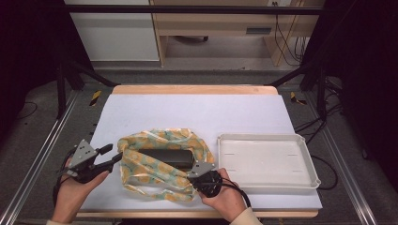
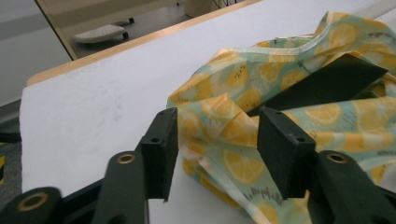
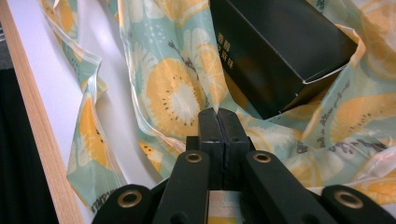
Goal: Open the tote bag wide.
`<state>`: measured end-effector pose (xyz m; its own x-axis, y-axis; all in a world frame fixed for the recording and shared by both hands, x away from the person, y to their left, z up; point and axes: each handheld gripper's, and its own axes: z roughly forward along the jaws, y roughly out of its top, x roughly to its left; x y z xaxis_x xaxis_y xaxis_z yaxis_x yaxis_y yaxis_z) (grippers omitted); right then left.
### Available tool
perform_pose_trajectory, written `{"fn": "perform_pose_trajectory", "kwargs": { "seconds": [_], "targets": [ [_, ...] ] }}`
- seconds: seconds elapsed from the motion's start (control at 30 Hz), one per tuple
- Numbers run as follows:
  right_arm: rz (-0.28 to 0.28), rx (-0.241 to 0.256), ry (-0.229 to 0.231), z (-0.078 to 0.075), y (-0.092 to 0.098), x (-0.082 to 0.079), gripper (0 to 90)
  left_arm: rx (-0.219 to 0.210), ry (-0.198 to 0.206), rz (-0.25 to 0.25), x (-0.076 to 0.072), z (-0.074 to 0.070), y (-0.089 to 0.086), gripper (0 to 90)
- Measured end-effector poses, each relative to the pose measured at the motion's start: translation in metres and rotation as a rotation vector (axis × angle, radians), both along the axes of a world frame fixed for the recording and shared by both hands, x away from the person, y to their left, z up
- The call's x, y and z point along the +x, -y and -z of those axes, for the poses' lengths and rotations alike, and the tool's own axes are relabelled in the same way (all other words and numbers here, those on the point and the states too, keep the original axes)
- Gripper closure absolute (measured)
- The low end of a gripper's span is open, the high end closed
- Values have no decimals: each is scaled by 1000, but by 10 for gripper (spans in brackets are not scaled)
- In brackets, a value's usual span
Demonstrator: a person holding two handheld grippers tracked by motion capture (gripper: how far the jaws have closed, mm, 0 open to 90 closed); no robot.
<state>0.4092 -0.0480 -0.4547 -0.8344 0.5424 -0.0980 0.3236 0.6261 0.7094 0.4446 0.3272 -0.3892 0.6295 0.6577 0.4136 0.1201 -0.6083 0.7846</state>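
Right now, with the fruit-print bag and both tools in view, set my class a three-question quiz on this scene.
1. True or false: the right tool is shut on the fruit-print bag.
2. Multiple choice: the black box lies (A) in the white tray, (B) inside the bag, (C) on the floor.
3. Fill the gap: the left tool has its jaws ____ at the bag's edge.

Key:
1. True; its jaws pinch the film.
2. B; the white tray holds nothing.
3. Open.
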Motion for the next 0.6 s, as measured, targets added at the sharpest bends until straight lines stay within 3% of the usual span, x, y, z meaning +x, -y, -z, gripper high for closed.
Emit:
{"fn": "perform_pose_trajectory", "kwargs": {
  "seconds": [0.07,0.17,0.27,0.33,0.53,0.6],
  "targets": [
    [4,-7,1,1,0,-1,900,12,13,4,9,-5,4,463],
    [-1,-16,8,2,-1,-4,900,10,-3,-15,20,-8,12,428],
    [-7,-15,11,3,-2,-5,900,33,5,3,30,-14,19,415],
    [-8,-15,11,4,-3,-5,900,33,-15,-6,36,-13,26,388],
    [-24,-20,23,4,-5,-9,900,182,-47,78,61,-7,38,346],
    [-34,-19,20,4,-6,-9,900,211,-65,98,66,-5,37,356]
  ]
}}
